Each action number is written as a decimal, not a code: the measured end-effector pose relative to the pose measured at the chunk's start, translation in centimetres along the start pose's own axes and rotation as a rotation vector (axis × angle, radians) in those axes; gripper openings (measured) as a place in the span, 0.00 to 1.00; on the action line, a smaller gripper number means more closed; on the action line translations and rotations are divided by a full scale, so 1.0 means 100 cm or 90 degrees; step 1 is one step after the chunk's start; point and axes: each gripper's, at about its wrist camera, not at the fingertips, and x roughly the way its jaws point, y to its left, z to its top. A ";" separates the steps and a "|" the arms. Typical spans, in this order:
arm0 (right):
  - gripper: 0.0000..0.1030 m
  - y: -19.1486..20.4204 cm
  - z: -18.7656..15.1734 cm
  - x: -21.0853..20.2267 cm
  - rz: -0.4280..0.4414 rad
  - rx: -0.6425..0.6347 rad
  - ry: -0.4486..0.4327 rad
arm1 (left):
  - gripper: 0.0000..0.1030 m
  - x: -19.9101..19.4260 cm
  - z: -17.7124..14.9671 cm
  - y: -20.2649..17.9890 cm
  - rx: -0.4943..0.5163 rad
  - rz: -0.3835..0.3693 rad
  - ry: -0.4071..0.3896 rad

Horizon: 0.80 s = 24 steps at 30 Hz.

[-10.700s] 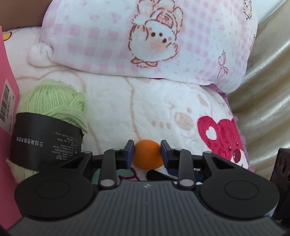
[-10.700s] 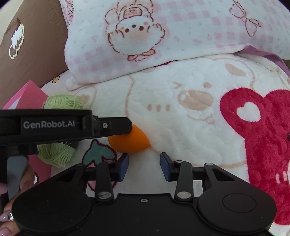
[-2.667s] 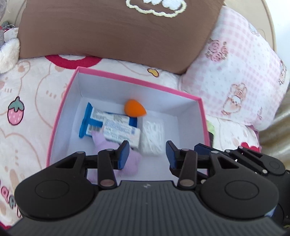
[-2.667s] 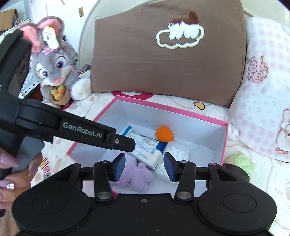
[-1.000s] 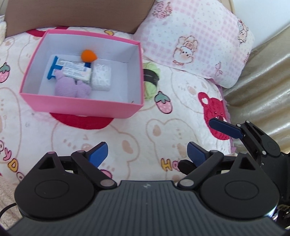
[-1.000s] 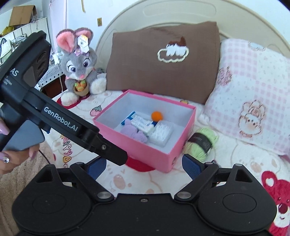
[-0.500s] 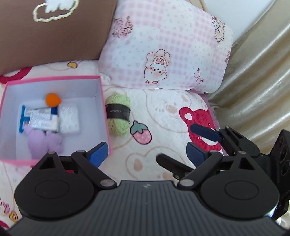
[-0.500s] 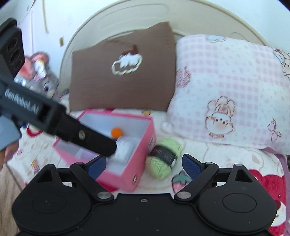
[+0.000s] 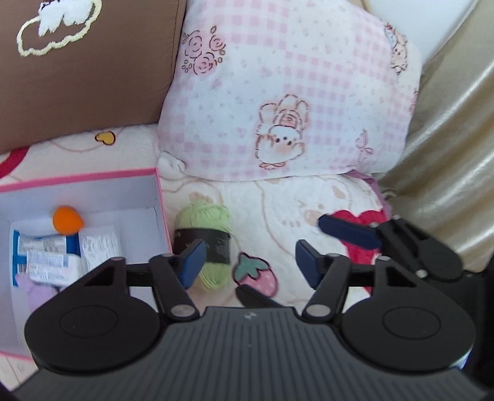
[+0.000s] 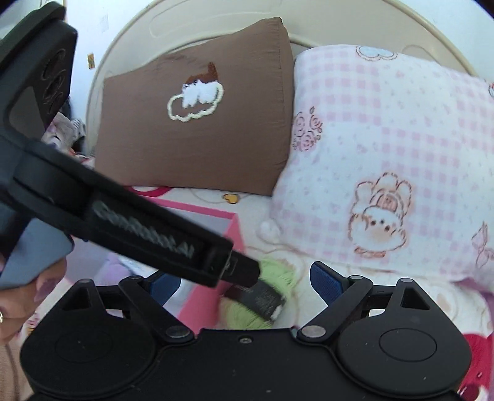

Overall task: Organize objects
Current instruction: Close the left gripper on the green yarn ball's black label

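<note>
Bedspread (image 9: 278,197): a cream quilted cover printed with bears, strawberries and red hearts, carrying everything else. At its head a brown cushion (image 10: 197,123) with a stitched white cloud leans beside a pink-checked pillow (image 9: 290,92); behind both rises a curved cream headboard (image 10: 197,18). To the right in the left wrist view hangs glossy beige fabric (image 9: 447,154).

Pink box (image 9: 162,203): open-topped, white inside, standing on the bedspread. It contains an orange teardrop sponge (image 9: 67,219), a blue-and-white tube (image 9: 46,253), a clear packet of cotton swabs (image 9: 98,246) and a lilac soft item (image 9: 38,290).

Ball of yarn (image 9: 202,216): pale green, oblong, wrapped by a black paper band with small print. It lies on the bedspread just outside the box's right wall, near a printed strawberry.

Left gripper (image 9: 247,262): its jaws have just been closing yet stand apart, nothing between the blue pads. The yarn sits just beyond its left finger, partly hidden by it; contact cannot be judged.

Right gripper (image 10: 244,285): jaws spread wide, empty. The yarn (image 10: 271,296) appears between and beyond its fingers, with the left gripper's body crossing in front. A hand (image 10: 18,296) grips that tool's handle.
</note>
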 end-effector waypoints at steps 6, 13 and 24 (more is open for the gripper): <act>0.90 -0.023 -0.011 0.027 -0.008 0.082 0.017 | 0.45 0.029 0.006 0.002 0.017 -0.048 0.016; 0.85 -0.041 -0.040 0.067 0.022 0.143 0.068 | 0.36 0.058 0.006 0.008 0.033 -0.039 0.033; 0.80 -0.038 -0.059 0.109 0.068 0.163 0.109 | 0.21 0.089 0.001 0.015 0.025 0.003 0.076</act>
